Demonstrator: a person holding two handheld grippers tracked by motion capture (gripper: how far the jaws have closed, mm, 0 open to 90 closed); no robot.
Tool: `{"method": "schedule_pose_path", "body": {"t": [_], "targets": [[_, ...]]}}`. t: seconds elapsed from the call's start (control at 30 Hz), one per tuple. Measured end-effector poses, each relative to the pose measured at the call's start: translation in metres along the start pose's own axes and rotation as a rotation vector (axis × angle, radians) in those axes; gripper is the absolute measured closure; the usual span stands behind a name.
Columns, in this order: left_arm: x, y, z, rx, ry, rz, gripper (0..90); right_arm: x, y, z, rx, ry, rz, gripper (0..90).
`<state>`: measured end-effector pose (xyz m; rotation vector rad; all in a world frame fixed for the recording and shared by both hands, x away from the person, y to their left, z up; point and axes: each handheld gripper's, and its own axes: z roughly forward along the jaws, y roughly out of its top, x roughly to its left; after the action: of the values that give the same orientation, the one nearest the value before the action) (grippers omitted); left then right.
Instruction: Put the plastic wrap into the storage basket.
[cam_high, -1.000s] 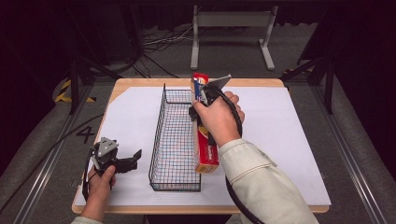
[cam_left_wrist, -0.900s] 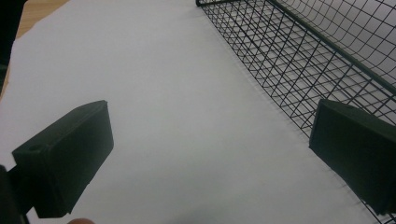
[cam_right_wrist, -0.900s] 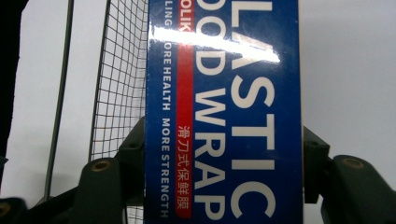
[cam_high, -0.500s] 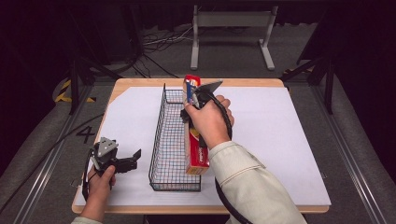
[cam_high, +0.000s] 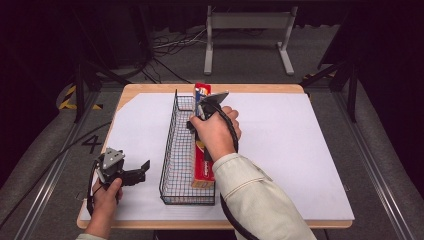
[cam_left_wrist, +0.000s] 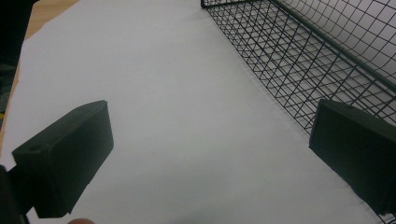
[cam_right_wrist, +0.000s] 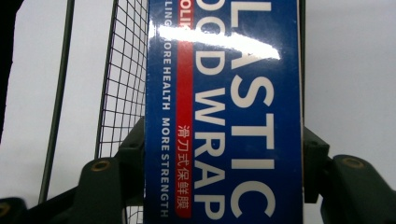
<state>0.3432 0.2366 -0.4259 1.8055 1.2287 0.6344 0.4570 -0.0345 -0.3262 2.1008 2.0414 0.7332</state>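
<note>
One basket (cam_high: 185, 150), one wrap box (cam_high: 202, 165)

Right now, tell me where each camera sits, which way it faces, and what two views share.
High view: above the person's side, facing forward and down on the table; both forearms, left gripper, right gripper.
Left gripper view: on the left gripper, facing the white sheet; open black fingers.
Right gripper view: on the right gripper, clamping the plastic wrap box.
Shared: all three show the wire basket.
</note>
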Motion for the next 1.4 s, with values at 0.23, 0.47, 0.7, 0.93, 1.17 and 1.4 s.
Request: {"method": "schedule_pose_path", "body": {"t": [0.23,0.47,0.7,0.93,1.17,1.4], "targets": [[0.001,-0.002,-0.002,-0.001,0.014,-0.001,0.2,0.001,-0.003,0.013,-0.005,-0.015,0.022,39.8],[0.000,-0.002,-0.002,-0.001,0.013,0.009,0.2,0.002,-0.007,0.023,-0.007,-0.034,0.017,39.7],[0.000,-0.002,-0.002,-0.002,0.016,0.005,0.2,0.003,-0.011,0.029,-0.019,-0.052,0.011,39.7],[-0.001,-0.001,-0.002,-0.001,0.012,0.010,0.2,0.008,-0.015,0.033,-0.021,-0.089,-0.007,39.6],[-0.001,-0.001,-0.001,0.001,0.010,0.010,0.2,0.008,-0.018,0.036,0.016,-0.107,0.005,39.6],[-0.001,-0.001,-0.001,0.001,0.010,0.009,0.2,0.002,-0.020,0.043,0.035,-0.117,0.026,39.6]]}}
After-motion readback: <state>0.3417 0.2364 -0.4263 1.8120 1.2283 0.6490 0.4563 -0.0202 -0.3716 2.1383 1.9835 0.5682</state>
